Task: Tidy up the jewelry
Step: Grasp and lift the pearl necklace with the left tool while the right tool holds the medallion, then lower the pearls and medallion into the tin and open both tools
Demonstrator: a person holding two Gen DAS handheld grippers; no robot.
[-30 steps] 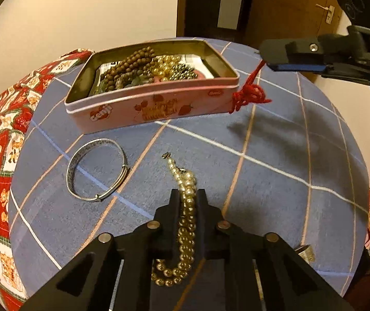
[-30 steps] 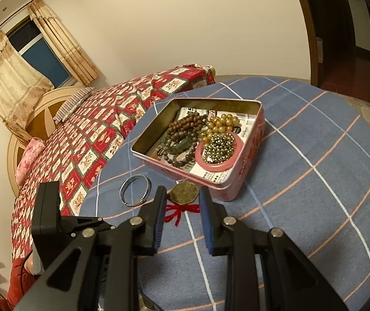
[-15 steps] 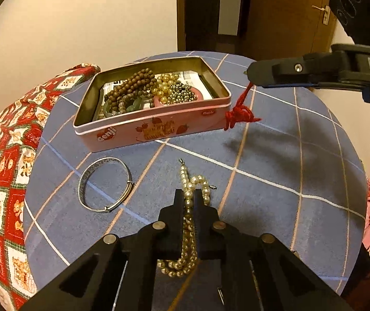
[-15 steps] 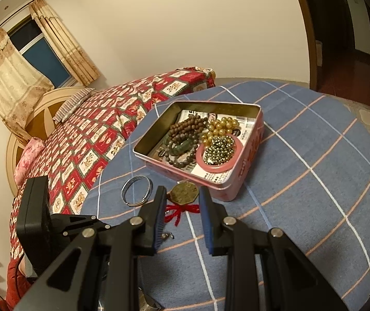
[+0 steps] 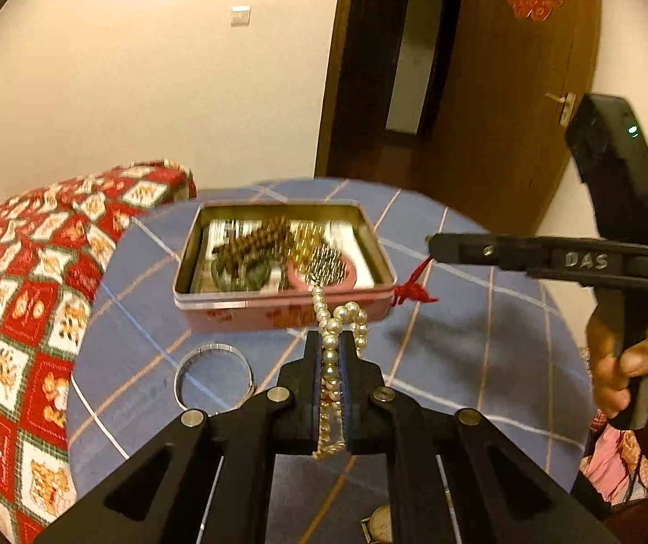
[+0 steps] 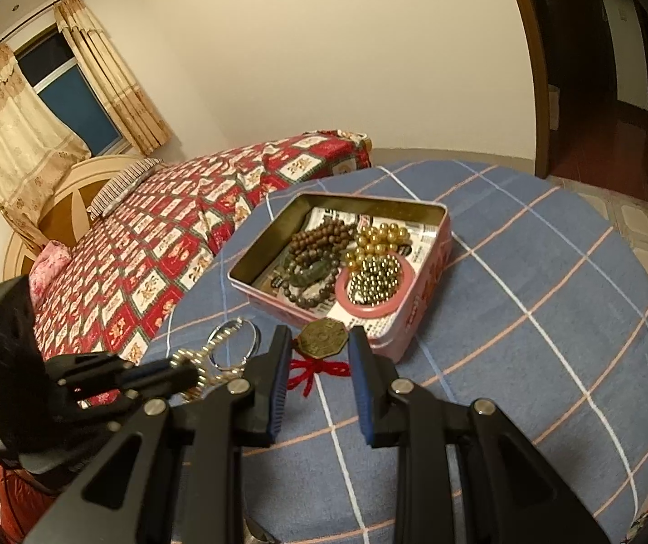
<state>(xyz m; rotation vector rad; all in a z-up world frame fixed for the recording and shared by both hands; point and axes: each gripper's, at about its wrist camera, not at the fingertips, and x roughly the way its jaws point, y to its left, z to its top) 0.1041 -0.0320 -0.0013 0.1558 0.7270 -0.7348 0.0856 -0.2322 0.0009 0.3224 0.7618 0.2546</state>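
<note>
My left gripper (image 5: 330,340) is shut on a pearl necklace (image 5: 337,317), which hangs in the air in front of the pink tin (image 5: 278,313). In the right wrist view the same gripper (image 6: 187,371) shows at the lower left with the strand draped from it. My right gripper (image 6: 318,340) is shut on a bronze octagonal medallion (image 6: 324,339). Its red knotted cord (image 6: 312,371) dangles below, beside the tin's near corner (image 6: 423,308). The tin holds brown beads, gold beads and a pink bangle. A silver bangle (image 5: 212,376) lies on the cloth left of my left gripper.
The round table (image 6: 528,317) has a blue checked cloth. A bed with a red patchwork cover (image 6: 165,245) adjoins its left side. A wristwatch (image 5: 378,528) lies near the table's front edge. A person's hand (image 5: 632,362) holds the right gripper's handle. A brown door (image 5: 505,90) stands behind.
My left gripper has risen with the pearl necklace, lifting it off the cloth and nearer the tin. The right gripper has kept still with the medallion.
</note>
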